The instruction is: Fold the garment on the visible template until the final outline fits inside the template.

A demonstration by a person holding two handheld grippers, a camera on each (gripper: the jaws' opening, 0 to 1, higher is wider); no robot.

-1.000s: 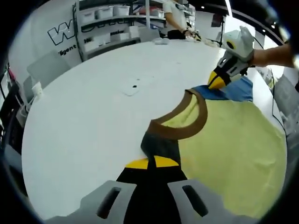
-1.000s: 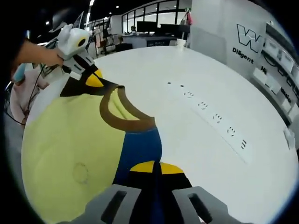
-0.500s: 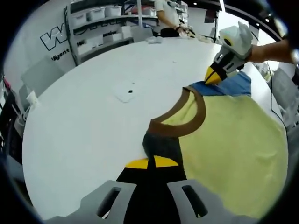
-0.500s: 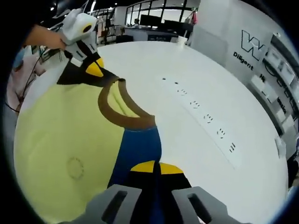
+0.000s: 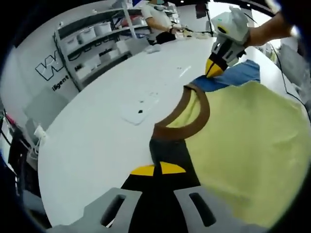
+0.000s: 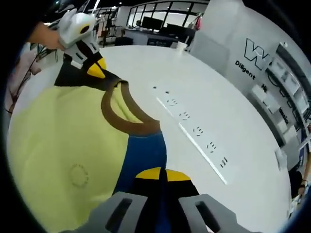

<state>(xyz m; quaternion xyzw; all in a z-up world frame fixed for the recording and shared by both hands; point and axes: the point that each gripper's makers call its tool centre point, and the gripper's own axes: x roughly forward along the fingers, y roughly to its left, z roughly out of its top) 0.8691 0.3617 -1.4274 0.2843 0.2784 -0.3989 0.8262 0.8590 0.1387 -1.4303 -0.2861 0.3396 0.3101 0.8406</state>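
Note:
A pale yellow T-shirt [image 5: 243, 141] with a brown collar [image 5: 187, 116] lies spread on the white table [image 5: 97, 145]. My left gripper [image 5: 158, 169] is shut on its black shoulder [image 5: 170, 153]. My right gripper [image 6: 158, 174] is shut on its blue shoulder [image 6: 143, 155]. In the left gripper view the right gripper [image 5: 214, 68] grips the blue cloth [image 5: 233, 77] at upper right. In the right gripper view the left gripper [image 6: 95, 68] pinches the black cloth [image 6: 73, 77] at upper left, with the collar [image 6: 121, 114] and the yellow body [image 6: 63, 145] between the two.
A white socket strip [image 6: 194, 131] is set into the table [image 6: 233, 97] to the right of the shirt. A small white socket plate [image 5: 138, 109] lies left of the collar. Shelves [image 5: 92, 43] and a person [image 5: 155, 19] stand beyond the far edge. A cup [image 6: 181, 46] sits at the far rim.
Both cameras have shifted and tilted, so the room has swung in each view. Each gripper keeps its hold on its shoulder, and the collar stays stretched between them.

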